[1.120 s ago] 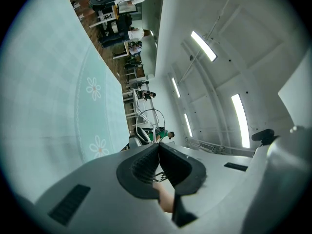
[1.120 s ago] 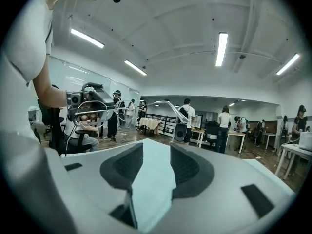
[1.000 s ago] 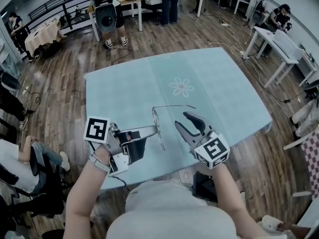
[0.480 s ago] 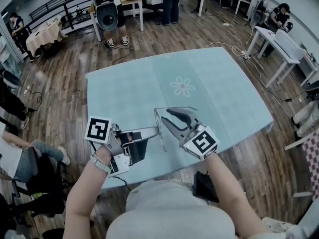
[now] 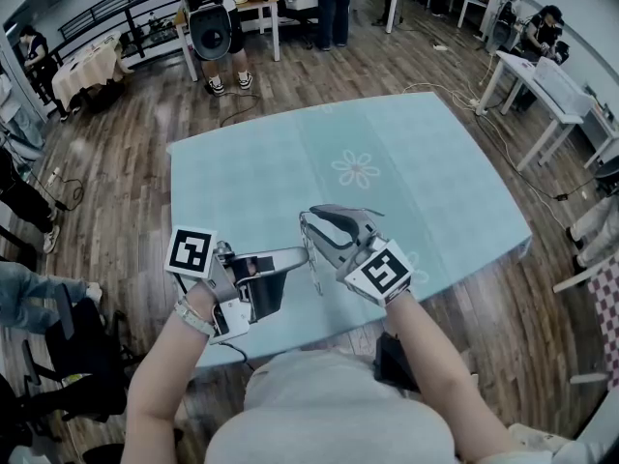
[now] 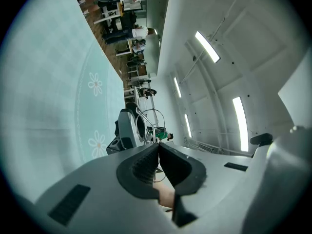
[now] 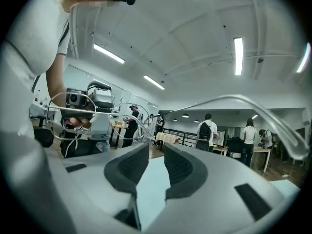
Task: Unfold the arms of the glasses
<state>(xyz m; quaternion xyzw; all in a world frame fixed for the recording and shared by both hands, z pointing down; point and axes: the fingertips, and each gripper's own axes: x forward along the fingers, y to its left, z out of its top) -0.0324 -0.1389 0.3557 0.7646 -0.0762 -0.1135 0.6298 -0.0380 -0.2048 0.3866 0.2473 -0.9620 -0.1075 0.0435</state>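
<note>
Left gripper (image 5: 304,252) pointing toward 3 o'clock, jaws pressed together on the thin wire frame of the glasses (image 5: 314,276) — held above the 6 o'clock part of the blue table (image 5: 242,172). Right gripper (image 5: 315,220) in from 4 o'clock, just beside the frame, jaws just now closing to a narrow gap — nothing between the pads, one temple arm (image 7: 234,98) arcing over them.
</note>
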